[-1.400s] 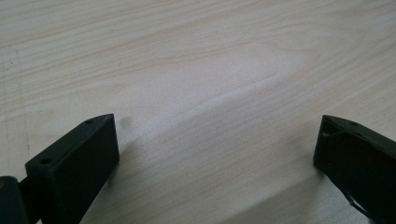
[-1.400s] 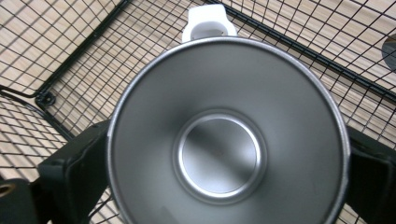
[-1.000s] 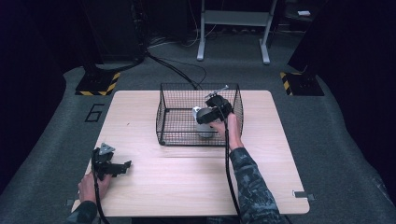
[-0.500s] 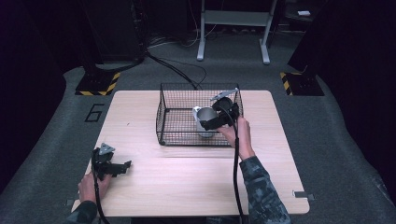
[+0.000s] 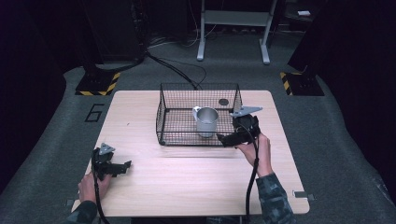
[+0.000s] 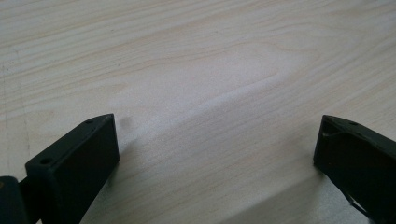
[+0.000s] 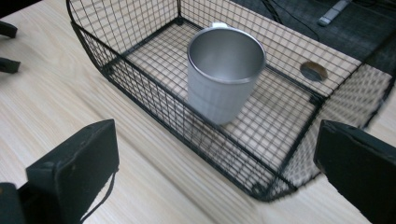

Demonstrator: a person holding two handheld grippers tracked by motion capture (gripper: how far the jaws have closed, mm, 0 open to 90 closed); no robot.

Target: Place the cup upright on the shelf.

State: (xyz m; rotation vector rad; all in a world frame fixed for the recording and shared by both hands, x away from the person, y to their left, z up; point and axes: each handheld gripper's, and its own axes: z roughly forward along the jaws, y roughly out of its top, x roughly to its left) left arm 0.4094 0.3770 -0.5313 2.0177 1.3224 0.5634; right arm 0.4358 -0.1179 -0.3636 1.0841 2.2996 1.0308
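A steel mug [image 5: 206,121] stands upright inside the black wire basket [image 5: 163,122] on the wooden surface [image 5: 196,177], with the right gripper [image 5: 227,138], fingers wide and empty, just outside its near corner, and the left gripper [image 5: 122,166] likewise wide and empty, resting well apart.

Brushed metal mug [image 7: 224,74], wire basket [image 7: 154,100], wood table [image 5: 187,182]

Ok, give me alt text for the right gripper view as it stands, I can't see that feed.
A metal mug stands upright and empty inside a black wire basket on a pale wooden table. The right gripper has its two black jaws wide apart in the foreground, outside the basket's near wall, holding nothing.
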